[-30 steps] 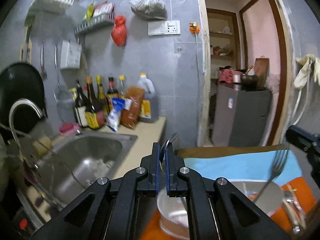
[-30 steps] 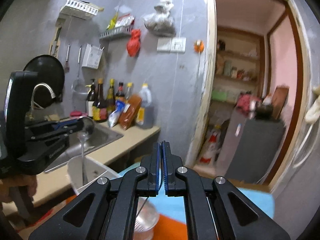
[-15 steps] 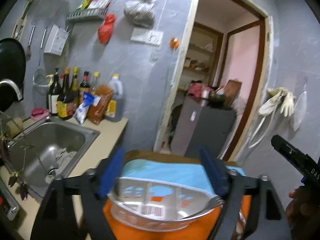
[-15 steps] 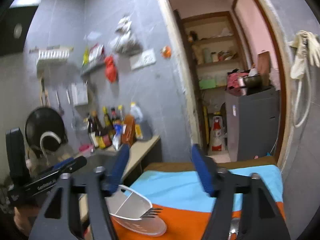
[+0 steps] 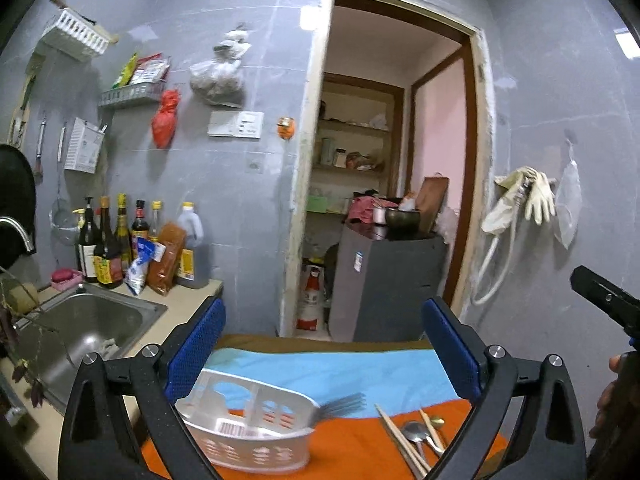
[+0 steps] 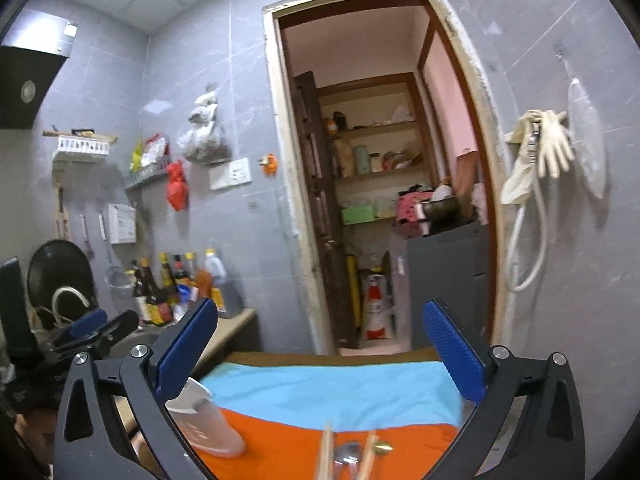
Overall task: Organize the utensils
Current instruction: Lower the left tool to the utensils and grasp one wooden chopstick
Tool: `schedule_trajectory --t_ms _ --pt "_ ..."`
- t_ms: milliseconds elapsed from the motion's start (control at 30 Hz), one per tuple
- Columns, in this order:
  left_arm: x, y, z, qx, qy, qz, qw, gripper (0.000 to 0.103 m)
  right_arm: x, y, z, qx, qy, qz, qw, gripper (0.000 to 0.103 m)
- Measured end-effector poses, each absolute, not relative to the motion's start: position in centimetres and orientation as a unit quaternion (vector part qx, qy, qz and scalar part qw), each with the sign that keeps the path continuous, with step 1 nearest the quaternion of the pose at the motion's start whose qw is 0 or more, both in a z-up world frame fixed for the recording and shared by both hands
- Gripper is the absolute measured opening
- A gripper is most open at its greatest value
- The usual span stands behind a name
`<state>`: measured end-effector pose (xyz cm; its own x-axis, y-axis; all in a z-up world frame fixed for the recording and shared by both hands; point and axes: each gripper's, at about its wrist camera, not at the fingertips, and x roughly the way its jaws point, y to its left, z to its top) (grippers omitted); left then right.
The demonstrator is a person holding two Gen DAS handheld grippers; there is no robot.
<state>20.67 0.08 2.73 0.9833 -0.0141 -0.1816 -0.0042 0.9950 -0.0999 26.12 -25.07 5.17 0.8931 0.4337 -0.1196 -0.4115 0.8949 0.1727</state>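
Note:
A white plastic utensil basket (image 5: 248, 436) sits on the orange and blue cloth (image 5: 352, 372); a fork (image 5: 340, 406) lies in it with its tines over the right rim. Wooden chopsticks (image 5: 400, 440) and a metal spoon (image 5: 416, 436) lie on the cloth to its right. My left gripper (image 5: 320, 356) is open and empty above the basket. My right gripper (image 6: 320, 356) is open and empty above the cloth, with the basket (image 6: 208, 424) at its lower left and the chopsticks (image 6: 326, 452) and spoon (image 6: 348, 454) below it.
A steel sink (image 5: 88, 328) and counter with several sauce bottles (image 5: 108, 248) lie to the left. An open doorway (image 5: 384, 184) with a grey cabinet (image 5: 384, 284) is behind the table. Gloves (image 5: 532, 200) hang on the right wall.
Both grippers have opened: the left let go of a spoon, the right of the fork. The fork now rests in the basket. Both cameras have lifted and pulled back.

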Motion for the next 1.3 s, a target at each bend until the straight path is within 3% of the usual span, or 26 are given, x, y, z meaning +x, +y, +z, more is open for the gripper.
schedule_trajectory --t_ms 467,567,667,733,833,1100,1233,1300 --pt "25.5 -9.2 -7.7 -0.001 0.272 -0.058 0.961 0.097 30.8 -31.3 -2.7 0.046 0.178 0.171 0.968 0.103" --pt "27.0 -10.1 -10.1 0.002 0.312 -0.057 0.948 0.096 32.8 -32.0 -4.9 0.052 0.215 0.178 0.959 0.098" --pt "28.1 -10.2 -11.8 -0.005 0.338 -0.054 0.939 0.082 34.5 -32.0 -7.5 0.056 0.257 0.193 0.945 0.086" --pt "29.3 -10.1 -13.2 -0.011 0.367 -0.052 0.929 0.064 35.4 -31.9 -8.9 0.057 0.281 0.206 0.936 0.082" --pt "30.5 -9.7 -14.5 -0.020 0.395 -0.053 0.917 0.048 36.1 -31.3 -10.8 0.053 0.305 0.223 0.924 0.075" --pt "33.6 -9.2 -16.3 -0.046 0.444 -0.065 0.893 0.039 38.0 -28.7 -14.2 0.022 0.363 0.257 0.895 0.053" --pt "34.6 -9.1 -16.6 -0.054 0.456 -0.068 0.886 0.023 39.2 -27.5 -15.3 0.006 0.387 0.265 0.883 0.050" --pt "34.7 -9.1 -16.8 -0.052 0.459 -0.064 0.885 0.020 39.6 -27.3 -15.6 0.008 0.393 0.271 0.879 0.050"
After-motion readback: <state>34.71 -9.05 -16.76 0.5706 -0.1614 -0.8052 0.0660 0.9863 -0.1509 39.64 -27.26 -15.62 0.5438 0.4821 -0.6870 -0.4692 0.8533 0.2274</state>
